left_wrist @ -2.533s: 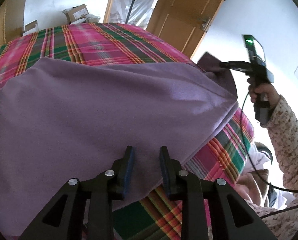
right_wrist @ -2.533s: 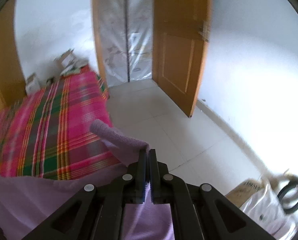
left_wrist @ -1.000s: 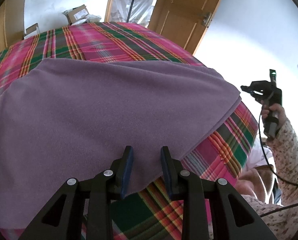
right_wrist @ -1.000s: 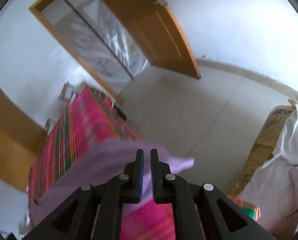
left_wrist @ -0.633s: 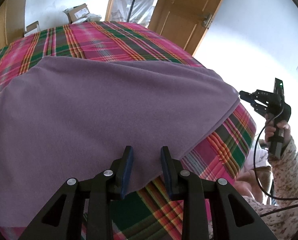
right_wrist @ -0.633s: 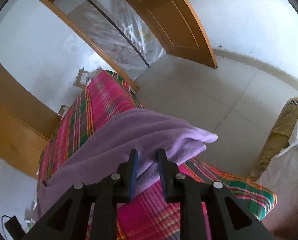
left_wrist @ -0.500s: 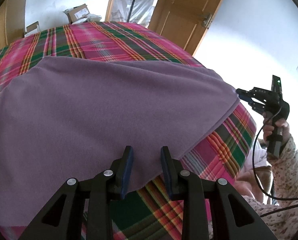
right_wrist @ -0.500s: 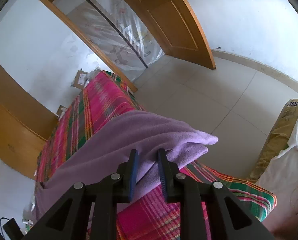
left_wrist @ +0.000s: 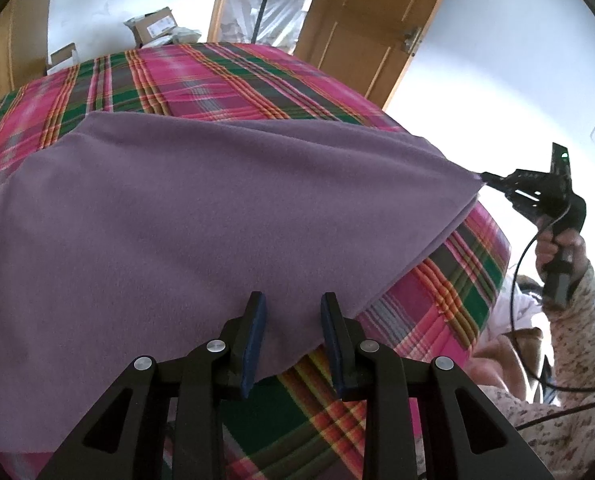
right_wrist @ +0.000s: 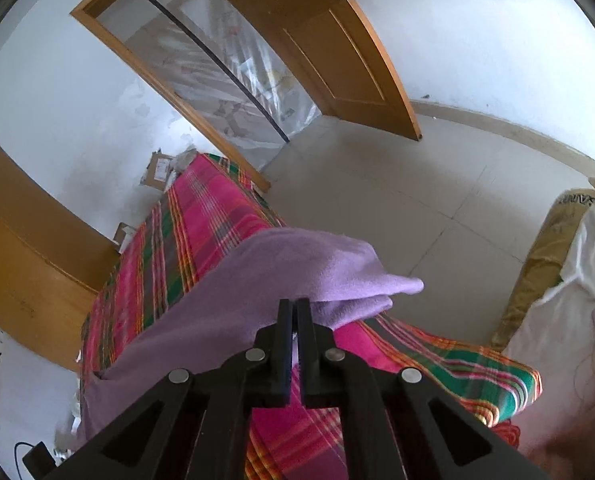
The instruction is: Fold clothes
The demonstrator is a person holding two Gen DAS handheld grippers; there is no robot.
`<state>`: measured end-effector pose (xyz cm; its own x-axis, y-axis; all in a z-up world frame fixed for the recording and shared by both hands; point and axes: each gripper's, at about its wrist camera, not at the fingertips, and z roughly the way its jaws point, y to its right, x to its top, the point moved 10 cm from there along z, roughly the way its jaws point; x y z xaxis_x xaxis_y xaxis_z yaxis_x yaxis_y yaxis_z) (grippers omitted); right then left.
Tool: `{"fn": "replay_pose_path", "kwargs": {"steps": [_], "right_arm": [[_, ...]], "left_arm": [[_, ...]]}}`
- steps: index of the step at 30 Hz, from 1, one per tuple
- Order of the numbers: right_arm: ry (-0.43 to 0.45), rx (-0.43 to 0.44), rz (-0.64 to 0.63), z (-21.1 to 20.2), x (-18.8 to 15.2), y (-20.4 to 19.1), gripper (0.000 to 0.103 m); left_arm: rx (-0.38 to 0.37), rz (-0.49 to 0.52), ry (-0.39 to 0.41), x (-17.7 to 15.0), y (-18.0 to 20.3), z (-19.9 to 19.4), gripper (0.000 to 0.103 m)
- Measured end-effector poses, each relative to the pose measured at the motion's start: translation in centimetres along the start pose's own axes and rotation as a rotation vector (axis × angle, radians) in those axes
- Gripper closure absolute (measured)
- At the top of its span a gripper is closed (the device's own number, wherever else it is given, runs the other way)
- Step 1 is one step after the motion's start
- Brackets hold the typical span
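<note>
From the left wrist, the large purple fleece garment (left_wrist: 201,216) lies spread over the pink-and-green plaid bedcover (left_wrist: 449,292). The left tool (left_wrist: 293,320) hovers at its near edge, fingers parted and gripping nothing. From the right wrist, the right tool (right_wrist: 294,312) is clenched on the garment's corner, lifted above the bedcover's edge beside the tiled floor (right_wrist: 397,184).
</note>
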<state>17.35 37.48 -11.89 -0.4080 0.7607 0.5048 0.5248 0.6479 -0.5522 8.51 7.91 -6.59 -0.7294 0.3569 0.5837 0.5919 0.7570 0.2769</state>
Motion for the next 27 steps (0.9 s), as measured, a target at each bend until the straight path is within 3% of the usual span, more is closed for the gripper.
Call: {"fn": "replay_pose_path", "kwargs": {"steps": [4, 9, 20, 23, 27], "right_arm": [[-0.043, -0.052, 0.018, 1.5, -0.8, 1.2, 0.1], [0.05, -0.203, -0.083, 0.1, -0.6, 0.8, 0.098], [-0.032, -0.003, -0.393, 2.7, -4.4, -8.0, 0.098], [-0.117, 0.02, -0.44, 4.0, -7.5, -8.6, 0.098], [-0.161, 0.038, -0.552, 3.6, -10.0, -10.7, 0.098]], "left_arm": [[0.0, -0.007, -0.002, -0.2, -0.2, -0.2, 0.074], [-0.003, -0.002, -0.005, -0.2, -0.3, -0.2, 0.074], [-0.019, -0.008, -0.012, -0.5, -0.5, -0.5, 0.074], [-0.025, -0.009, -0.011, -0.7, -0.5, -0.6, 0.074], [-0.034, -0.007, -0.012, -0.8, -0.6, -0.9, 0.074]]}}
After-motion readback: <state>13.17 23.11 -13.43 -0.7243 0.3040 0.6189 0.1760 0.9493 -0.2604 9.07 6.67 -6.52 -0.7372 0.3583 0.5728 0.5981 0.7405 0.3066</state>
